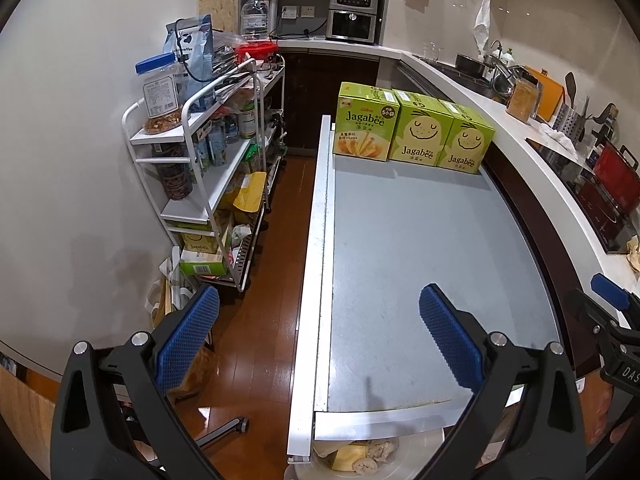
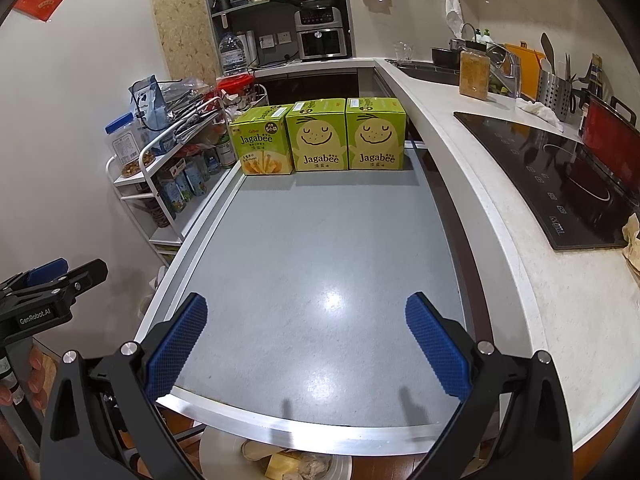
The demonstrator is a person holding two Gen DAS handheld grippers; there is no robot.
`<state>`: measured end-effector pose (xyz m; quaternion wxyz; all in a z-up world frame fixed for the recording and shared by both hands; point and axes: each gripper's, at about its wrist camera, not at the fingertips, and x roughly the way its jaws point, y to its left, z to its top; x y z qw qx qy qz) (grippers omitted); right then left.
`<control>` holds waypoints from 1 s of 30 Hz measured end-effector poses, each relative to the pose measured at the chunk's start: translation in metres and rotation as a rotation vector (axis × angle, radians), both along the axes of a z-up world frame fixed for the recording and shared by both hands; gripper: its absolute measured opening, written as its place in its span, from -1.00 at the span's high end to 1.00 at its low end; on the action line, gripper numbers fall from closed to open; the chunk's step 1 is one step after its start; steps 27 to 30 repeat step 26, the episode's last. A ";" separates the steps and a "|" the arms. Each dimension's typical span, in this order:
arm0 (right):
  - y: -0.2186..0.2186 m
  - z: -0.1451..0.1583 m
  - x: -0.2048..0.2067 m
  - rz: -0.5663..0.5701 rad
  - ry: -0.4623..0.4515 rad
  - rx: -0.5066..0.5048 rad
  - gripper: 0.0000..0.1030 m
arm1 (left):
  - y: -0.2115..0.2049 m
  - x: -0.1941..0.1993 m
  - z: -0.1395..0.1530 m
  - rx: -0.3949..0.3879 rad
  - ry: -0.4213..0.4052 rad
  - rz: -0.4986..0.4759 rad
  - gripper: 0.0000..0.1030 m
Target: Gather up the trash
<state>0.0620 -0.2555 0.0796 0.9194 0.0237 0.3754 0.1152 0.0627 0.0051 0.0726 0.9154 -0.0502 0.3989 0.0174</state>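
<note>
Home kitchen: induction hob point(image 2: 560, 176), sink point(image 2: 432, 70), countertop oven point(image 2: 324, 42), utensil holder point(image 2: 554, 94), pantry cart point(image 1: 208, 168).

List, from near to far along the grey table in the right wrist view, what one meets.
Bin with trash under the near edge → right claw, open → bare grey table → row of three Jagabee boxes at the far end → oven on the back counter.

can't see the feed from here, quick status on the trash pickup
Both grippers, left and right, open, empty, above table. Trash in bin below near edge. Only three snack boxes at far end, nothing blocking.
</note>
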 end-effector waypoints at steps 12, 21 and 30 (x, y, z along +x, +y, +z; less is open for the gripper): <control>0.003 -0.002 -0.002 0.002 0.000 -0.002 -0.90 | -0.003 0.002 0.002 0.078 -0.016 0.036 -0.96; 0.003 0.001 -0.003 -0.004 -0.007 -0.006 -0.90 | 0.004 0.006 0.004 0.027 -0.015 0.053 -0.96; -0.017 0.018 0.006 -0.050 -0.053 -0.066 -0.90 | 0.033 -0.005 0.003 0.009 0.000 0.101 -0.96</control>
